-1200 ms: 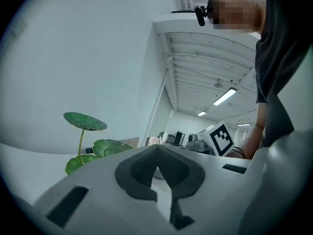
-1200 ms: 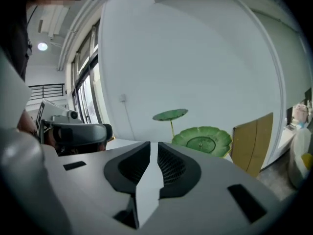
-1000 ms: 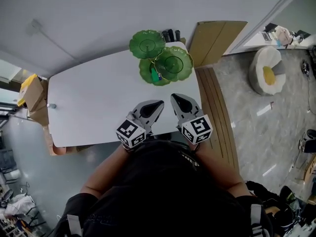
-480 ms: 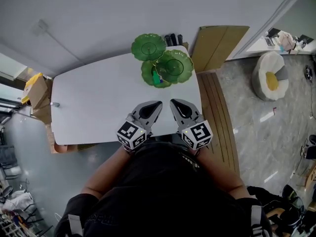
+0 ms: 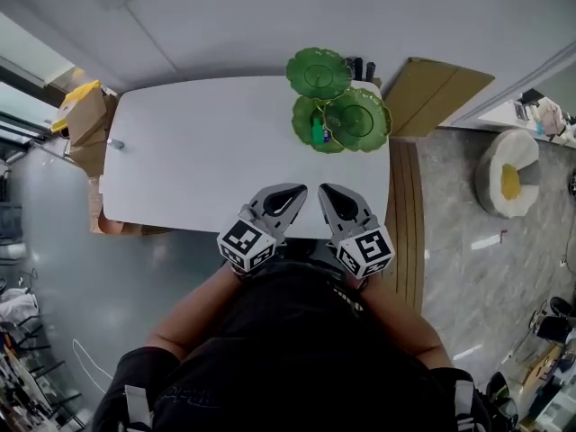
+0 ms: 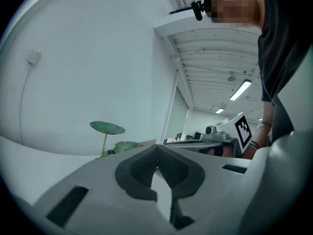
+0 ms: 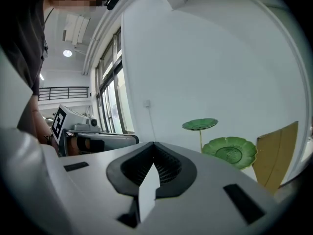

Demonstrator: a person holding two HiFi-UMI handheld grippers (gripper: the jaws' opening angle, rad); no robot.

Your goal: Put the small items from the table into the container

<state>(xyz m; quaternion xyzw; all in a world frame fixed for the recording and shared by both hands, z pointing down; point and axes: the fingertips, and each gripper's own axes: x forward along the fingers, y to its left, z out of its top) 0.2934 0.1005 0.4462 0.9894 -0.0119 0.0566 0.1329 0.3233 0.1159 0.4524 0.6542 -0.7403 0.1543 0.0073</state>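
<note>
A green tiered stand of lotus-leaf dishes (image 5: pixel 360 118) stands at the far right of the white table (image 5: pixel 207 160). A small green and blue item (image 5: pixel 317 136) lies in its lowest leaf. The left gripper view shows the leaves (image 6: pixel 107 127) far ahead, and the right gripper view shows them too (image 7: pixel 230 152). My left gripper (image 5: pixel 300 190) and right gripper (image 5: pixel 323 190) hover side by side over the table's near edge. Both are shut and hold nothing, their tips meeting in each own view (image 6: pixel 157 150) (image 7: pixel 153 146). A tiny grey item (image 5: pixel 115 144) sits at the table's left edge.
A cardboard box (image 5: pixel 85 115) with something yellow on it stands off the table's left end. A flat cardboard panel (image 5: pixel 441 93) leans beyond the right end. Dark objects (image 5: pixel 364 68) stand behind the stand. A white wall runs along the far side.
The head view has swung, so the table now lies squarer across it. Both grippers have shifted a little along the near edge, still shut and side by side.
</note>
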